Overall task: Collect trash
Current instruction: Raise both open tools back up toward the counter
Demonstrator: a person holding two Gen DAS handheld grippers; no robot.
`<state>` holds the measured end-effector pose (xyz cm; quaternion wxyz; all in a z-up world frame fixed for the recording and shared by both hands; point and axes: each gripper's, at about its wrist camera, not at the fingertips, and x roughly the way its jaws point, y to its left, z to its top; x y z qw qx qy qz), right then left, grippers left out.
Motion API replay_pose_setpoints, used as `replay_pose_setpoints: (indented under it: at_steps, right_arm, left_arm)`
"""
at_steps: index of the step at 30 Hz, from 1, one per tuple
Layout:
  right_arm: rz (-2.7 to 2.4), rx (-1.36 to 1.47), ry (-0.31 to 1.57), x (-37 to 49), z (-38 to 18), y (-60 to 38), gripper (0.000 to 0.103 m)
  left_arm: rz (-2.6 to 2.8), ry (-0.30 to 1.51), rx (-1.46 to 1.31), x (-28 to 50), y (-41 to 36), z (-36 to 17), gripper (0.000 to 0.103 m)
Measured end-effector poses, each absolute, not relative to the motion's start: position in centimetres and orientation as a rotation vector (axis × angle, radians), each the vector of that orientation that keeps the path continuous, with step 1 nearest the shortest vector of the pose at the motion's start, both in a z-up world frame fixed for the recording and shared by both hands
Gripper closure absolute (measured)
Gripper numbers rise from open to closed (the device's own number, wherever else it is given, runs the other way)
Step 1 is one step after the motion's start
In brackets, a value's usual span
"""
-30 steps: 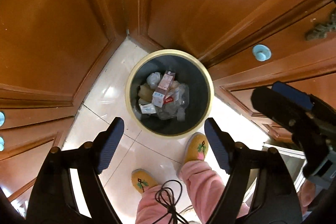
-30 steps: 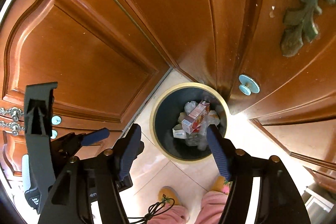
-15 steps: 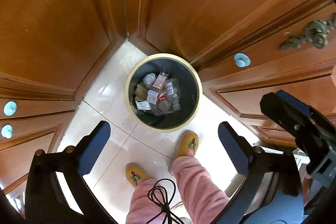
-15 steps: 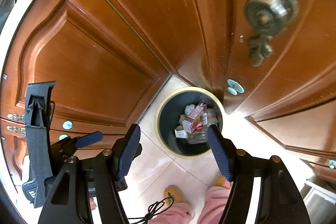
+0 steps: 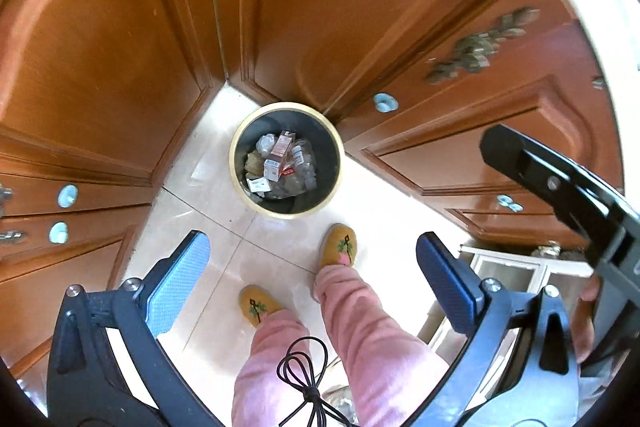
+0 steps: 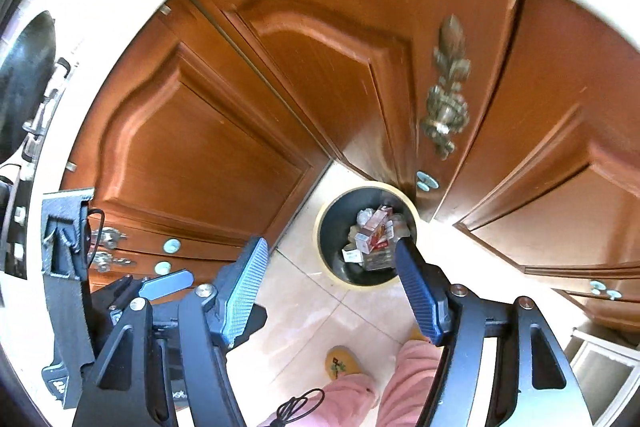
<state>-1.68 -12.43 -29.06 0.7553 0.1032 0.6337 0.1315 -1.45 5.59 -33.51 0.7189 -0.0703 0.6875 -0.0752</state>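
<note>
Left wrist view. Left gripper (image 5: 312,281): lower part of the frame, 2 blue-padded fingers spread wide, nothing between them. Trash bin (image 5: 240,183): centre of the frame, round, dark inside with a cream rim, standing on the pale tiled floor (image 5: 224,243) in the corner where the wooden cabinet doors (image 5: 120,47) meet. Trash (image 5: 280,163): heaped in the bin bottom, small cartons, crumpled clear plastic and wrappers. 2 yellow slippers (image 5: 339,245) and pink trouser legs (image 5: 360,339): below the bin, lower centre. Right gripper: part of its black body at right edge; its finger spacing cannot be told from here.

Right wrist view. Right gripper (image 6: 326,291): lower centre, 2 blue pads held well apart, grasping nothing. Trash bin (image 6: 332,275): right of centre, its lower right rim hidden behind the right finger. Trash (image 6: 374,227): inside the bin, a red-and-white carton on top. Ornate brass handle (image 6: 446,99): upper right, on a cabinet door. Left gripper: black body at left edge.
</note>
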Motion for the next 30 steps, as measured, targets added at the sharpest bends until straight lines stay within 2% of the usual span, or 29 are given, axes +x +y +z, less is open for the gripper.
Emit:
replay_pose_setpoints:
  at_steps: [18, 24, 30]
  right_arm:
    - [0.321, 0.17, 1.152, -4.8, -7.5, -12.6, 0.036]
    - [0.295, 0.137, 1.032, -6.2, -0.4, -12.4, 0.028]
    - [0.26, 0.136, 0.934, -6.9, 6.2, -12.9, 0.026]
  left_arm:
    - [-0.188, 1.272, -0.037, -4.4, 5.6, -12.3, 0.001]
    - [-0.202, 1.17, 0.017, -4.1, 5.7, -6.5, 0.001]
    - [-0.221, 1.062, 0.062, -3.4, 6.1, -0.7, 0.001]
